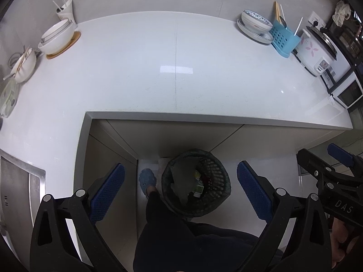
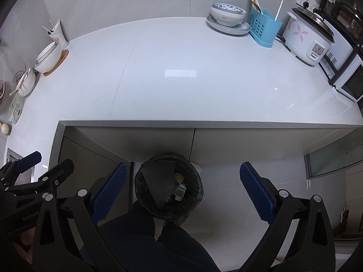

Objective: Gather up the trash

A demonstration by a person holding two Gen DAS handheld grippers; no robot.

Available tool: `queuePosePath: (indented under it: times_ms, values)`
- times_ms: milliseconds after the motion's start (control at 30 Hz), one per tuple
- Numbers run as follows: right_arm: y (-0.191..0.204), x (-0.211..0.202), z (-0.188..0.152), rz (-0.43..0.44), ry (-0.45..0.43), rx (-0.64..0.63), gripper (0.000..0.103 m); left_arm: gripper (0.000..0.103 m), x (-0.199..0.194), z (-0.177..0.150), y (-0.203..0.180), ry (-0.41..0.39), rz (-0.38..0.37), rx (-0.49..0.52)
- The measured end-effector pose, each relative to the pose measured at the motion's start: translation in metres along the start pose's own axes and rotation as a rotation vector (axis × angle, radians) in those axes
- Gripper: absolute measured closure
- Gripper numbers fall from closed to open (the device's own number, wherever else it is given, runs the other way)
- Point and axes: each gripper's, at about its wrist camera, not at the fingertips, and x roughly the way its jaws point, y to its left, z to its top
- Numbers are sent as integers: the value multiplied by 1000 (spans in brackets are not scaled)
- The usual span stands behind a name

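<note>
A dark mesh trash bin with a dark liner stands on the floor below the counter edge. Inside lie a small green-and-white carton and yellow wrappers. My left gripper hangs open above the bin, nothing between its blue pads. My right gripper is open over the same bin and holds nothing. Each gripper shows at the edge of the other's view: right gripper, left gripper. A white paper cup with straws stands at the counter's back left.
On the white L-shaped counter are bowls on a wooden coaster, a bowl on plates, a blue utensil holder, a rice cooker and a microwave. A sink lies left. A person's dark trouser legs and blue slipper are beside the bin.
</note>
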Motion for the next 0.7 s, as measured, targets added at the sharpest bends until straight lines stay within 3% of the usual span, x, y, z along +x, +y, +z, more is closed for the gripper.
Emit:
queuePosePath:
  times_ms: [700]
  values:
    - [-6,3,-1,43,9,-10,8,6,-4,1,-7,-14,8,4]
